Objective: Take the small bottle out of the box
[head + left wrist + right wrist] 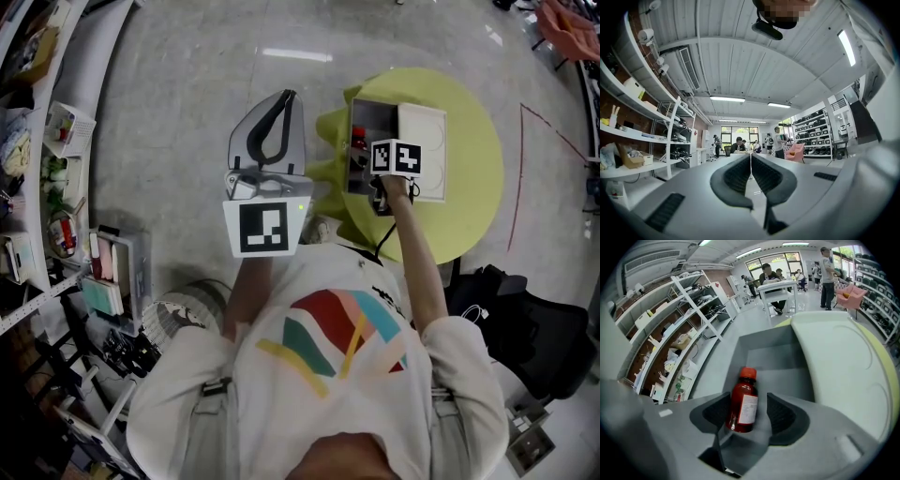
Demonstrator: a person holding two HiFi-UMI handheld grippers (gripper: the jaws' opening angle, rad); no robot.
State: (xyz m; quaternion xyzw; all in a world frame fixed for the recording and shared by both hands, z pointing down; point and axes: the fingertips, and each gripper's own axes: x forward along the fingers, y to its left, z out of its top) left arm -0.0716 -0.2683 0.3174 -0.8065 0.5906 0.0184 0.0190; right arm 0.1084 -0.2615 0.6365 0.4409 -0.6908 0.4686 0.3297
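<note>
A small red bottle (743,401) with a red cap and a white label lies in the open grey box (765,363), whose white lid (834,366) is folded back to the right. My right gripper (749,404) straddles the bottle's lower half. Its left pad is close against the glass and a gap shows at the right pad, so the jaws are open. In the head view the right gripper (375,161) reaches into the box (364,114) on the round yellow table (469,187), beside the bottle (358,145). My left gripper (287,97) is held up over the floor, away from the table, fingertips together and empty.
Shelving full of clutter (52,178) lines the left side. A black bag (525,319) lies on the floor at the right. The left gripper view looks out over a workshop with racks (642,154) and people (778,140) far off.
</note>
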